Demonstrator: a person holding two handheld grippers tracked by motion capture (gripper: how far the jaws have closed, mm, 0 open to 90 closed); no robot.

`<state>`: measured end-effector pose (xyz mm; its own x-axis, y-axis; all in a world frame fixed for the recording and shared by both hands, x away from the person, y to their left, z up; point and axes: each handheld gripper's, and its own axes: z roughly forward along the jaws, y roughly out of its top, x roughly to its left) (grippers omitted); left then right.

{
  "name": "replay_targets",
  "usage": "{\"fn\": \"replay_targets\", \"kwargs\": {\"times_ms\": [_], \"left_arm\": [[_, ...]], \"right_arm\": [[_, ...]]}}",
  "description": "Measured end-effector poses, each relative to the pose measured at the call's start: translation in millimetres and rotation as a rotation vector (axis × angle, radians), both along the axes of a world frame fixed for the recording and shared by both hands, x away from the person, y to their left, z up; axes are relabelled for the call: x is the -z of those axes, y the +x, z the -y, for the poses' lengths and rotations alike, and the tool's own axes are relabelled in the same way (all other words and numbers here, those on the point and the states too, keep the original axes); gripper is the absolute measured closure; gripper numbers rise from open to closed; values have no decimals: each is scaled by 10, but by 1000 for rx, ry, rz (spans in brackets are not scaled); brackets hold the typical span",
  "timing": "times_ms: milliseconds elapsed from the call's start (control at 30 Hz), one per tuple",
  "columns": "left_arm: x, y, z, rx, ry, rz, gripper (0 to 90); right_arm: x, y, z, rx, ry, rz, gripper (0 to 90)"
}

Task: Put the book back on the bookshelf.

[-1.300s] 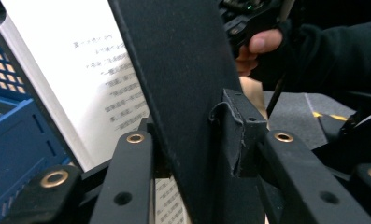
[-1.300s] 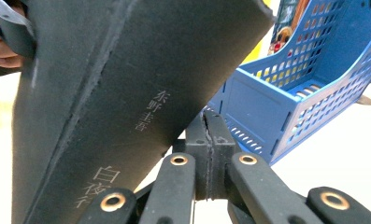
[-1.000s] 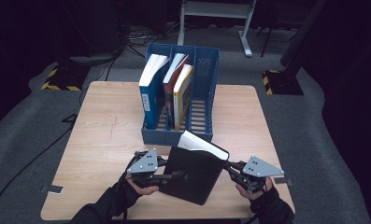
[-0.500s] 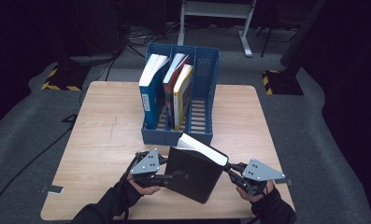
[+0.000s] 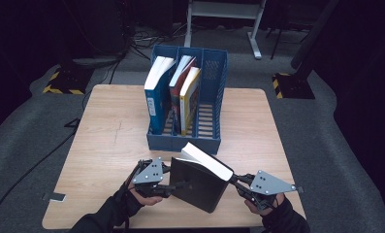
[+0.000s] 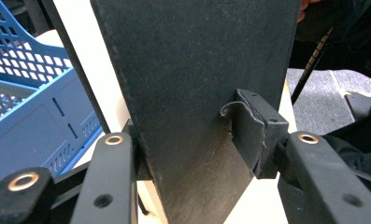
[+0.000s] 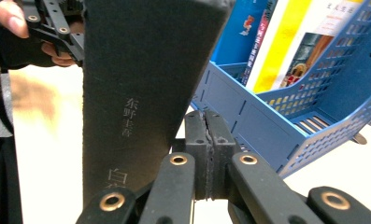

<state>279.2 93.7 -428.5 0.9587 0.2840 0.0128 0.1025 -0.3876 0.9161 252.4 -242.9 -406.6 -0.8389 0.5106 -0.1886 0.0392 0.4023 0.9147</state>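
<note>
A black book (image 5: 200, 187) stands tilted near the table's front edge, its white page edge on top. My left gripper (image 5: 178, 184) is at its left side. In the left gripper view the book (image 6: 188, 70) is between the jaws of the left gripper (image 6: 197, 140). These jaws have just been opening, and one pad (image 6: 255, 135) lies close by the cover. My right gripper (image 5: 234, 182) touches the book's right edge. In the right gripper view its pads (image 7: 205, 149) are shut together beside the book's lettered spine (image 7: 127, 116), with nothing seen between them.
A blue file rack (image 5: 183, 143) stands just behind the book on the wooden table (image 5: 112, 136). A blue book (image 5: 153, 97), a red-and-white one (image 5: 180, 77) and a yellow one (image 5: 190, 97) lean in it; its right slot is free. Cables lie on the floor beyond.
</note>
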Motion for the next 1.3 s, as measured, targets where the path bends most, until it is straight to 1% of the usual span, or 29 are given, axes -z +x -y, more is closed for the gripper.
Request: {"fn": "replay_targets", "kwargs": {"times_ms": [33,100,267,300,367,467,500,567,633,700,767,833,867,900,933,967,1000,1033,1067,1100,1133,1233,1300], "left_arm": [[0,-7,-4,0,8,7,542],[-1,-13,-13,1,22,8,538],[12,-36,-30,5,34,6,534],[11,-46,-36,9,39,13,534],[8,-51,-37,8,44,14,535],[10,-51,-38,9,41,13,534],[11,-52,-39,9,41,13,534],[14,-52,-40,10,37,13,534],[13,-54,-40,11,38,12,533],[15,-54,-41,12,37,10,533],[21,-59,-42,9,32,6,533],[22,-64,-44,4,38,12,532],[24,-66,-45,0,41,15,527],[29,-68,-43,-4,41,13,524],[37,-68,-38,-8,54,14,516],[50,-71,-28,-12,73,14,509],[64,-73,-20,-14,91,16,492],[82,-77,-9,-16,102,14,468],[82,-77,-9,-16,102,14,447],[103,-79,-2,-23,113,13,447],[118,-77,-2,-27,124,12,423],[175,-71,-6,-40,140,-8,382],[229,-64,-9,-41,162,-29,361]], "right_arm": [[-4,-9,-1,-5,0,-3,894],[-8,-18,6,-17,-1,-14,884],[4,-42,21,-38,-14,-29,841],[26,-51,20,-42,-40,-43,802],[36,-51,20,-45,-47,-47,795],[74,-50,40,-56,-57,-70,772],[88,-51,52,-56,-70,-79,758],[96,-55,63,-59,-71,-87,755],[113,-58,87,-62,-77,-98,718],[125,-65,111,-68,-70,-110,692],[139,-77,132,-71,-71,-124,638],[149,-100,145,-107,-82,-143,554],[153,-124,138,-118,-93,-151,524],[158,-141,124,-124,-92,-159,494],[163,-154,106,-132,-93,-165,468],[165,-174,73,-127,-93,-155,443],[161,-183,42,-127,-86,-158,427],[156,-186,15,-130,-78,-158,410],[156,-186,15,-130,-78,-158,410],[149,-194,-16,-127,-68,-155,402],[138,-197,-56,-126,-63,-151,388],[111,-203,-151,-129,-42,-145,372],[92,-192,-212,-124,-29,-139,359]]}}
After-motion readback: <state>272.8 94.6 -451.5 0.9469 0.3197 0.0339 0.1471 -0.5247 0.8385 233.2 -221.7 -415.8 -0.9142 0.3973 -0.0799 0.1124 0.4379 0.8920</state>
